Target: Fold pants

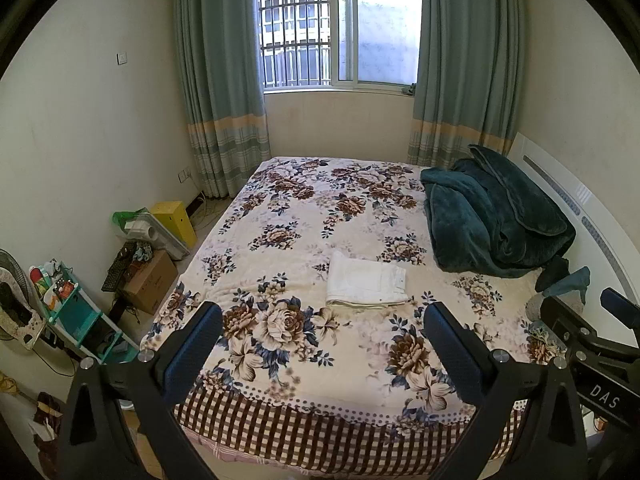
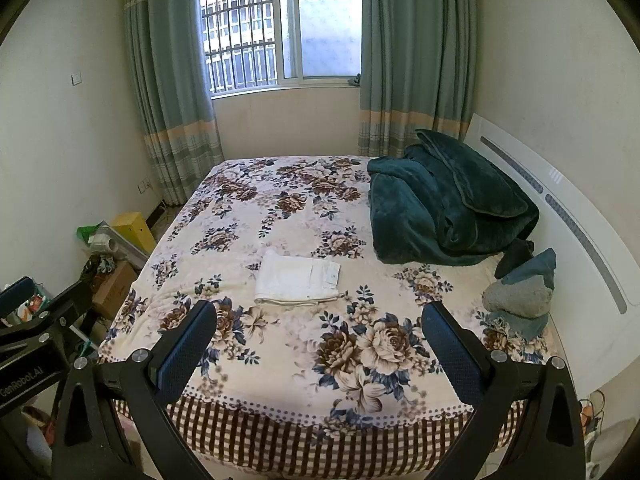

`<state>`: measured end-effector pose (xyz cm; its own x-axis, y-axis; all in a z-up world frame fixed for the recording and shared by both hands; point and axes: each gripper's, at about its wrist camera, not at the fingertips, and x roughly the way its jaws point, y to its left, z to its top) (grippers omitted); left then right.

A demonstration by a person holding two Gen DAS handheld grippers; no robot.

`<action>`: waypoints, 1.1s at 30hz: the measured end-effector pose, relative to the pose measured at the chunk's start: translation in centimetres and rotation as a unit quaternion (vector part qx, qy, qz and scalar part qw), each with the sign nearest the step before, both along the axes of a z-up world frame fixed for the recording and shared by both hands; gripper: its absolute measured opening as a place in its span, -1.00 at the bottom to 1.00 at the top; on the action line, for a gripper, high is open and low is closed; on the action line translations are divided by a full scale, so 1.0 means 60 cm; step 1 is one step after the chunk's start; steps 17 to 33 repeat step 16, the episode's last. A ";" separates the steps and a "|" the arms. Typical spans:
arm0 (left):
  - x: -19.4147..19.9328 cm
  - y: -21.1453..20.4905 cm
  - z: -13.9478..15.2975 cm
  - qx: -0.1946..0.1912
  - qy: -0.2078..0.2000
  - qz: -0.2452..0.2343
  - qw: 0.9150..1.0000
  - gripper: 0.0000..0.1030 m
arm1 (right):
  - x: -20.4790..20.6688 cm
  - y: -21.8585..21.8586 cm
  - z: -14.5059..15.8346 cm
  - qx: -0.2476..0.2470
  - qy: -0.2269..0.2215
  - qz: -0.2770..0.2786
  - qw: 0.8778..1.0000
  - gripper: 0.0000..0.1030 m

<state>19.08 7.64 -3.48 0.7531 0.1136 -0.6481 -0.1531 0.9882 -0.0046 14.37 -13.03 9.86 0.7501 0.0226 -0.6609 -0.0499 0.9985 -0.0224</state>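
White pants (image 1: 366, 280) lie folded into a neat flat rectangle on the floral bedspread (image 1: 288, 208), near the middle of the bed; they also show in the right wrist view (image 2: 298, 278). My left gripper (image 1: 322, 332) is open and empty, held above the bed's near edge, well short of the pants. My right gripper (image 2: 320, 332) is open and empty too, at the same near edge, to the right of the left one. Each gripper shows at the side of the other's view: the right gripper (image 1: 592, 340) and the left gripper (image 2: 36, 320).
A heaped dark teal blanket (image 1: 492, 216) lies at the bed's far right by the white headboard (image 1: 580, 200). Small grey and blue cloths (image 2: 520, 292) sit beside it. Boxes, a yellow case (image 1: 176, 220) and a teal shelf (image 1: 76, 312) crowd the floor on the left.
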 end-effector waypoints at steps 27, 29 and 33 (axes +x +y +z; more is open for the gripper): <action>-0.004 -0.006 0.003 -0.002 -0.003 -0.009 1.000 0.99 | -0.013 0.003 -0.011 0.002 0.001 -0.001 1.000 1.00; -0.004 -0.006 0.003 -0.002 -0.003 -0.009 1.000 0.99 | -0.013 0.003 -0.011 0.002 0.001 -0.001 1.000 1.00; -0.004 -0.006 0.003 -0.002 -0.003 -0.009 1.000 0.99 | -0.013 0.003 -0.011 0.002 0.001 -0.001 1.000 1.00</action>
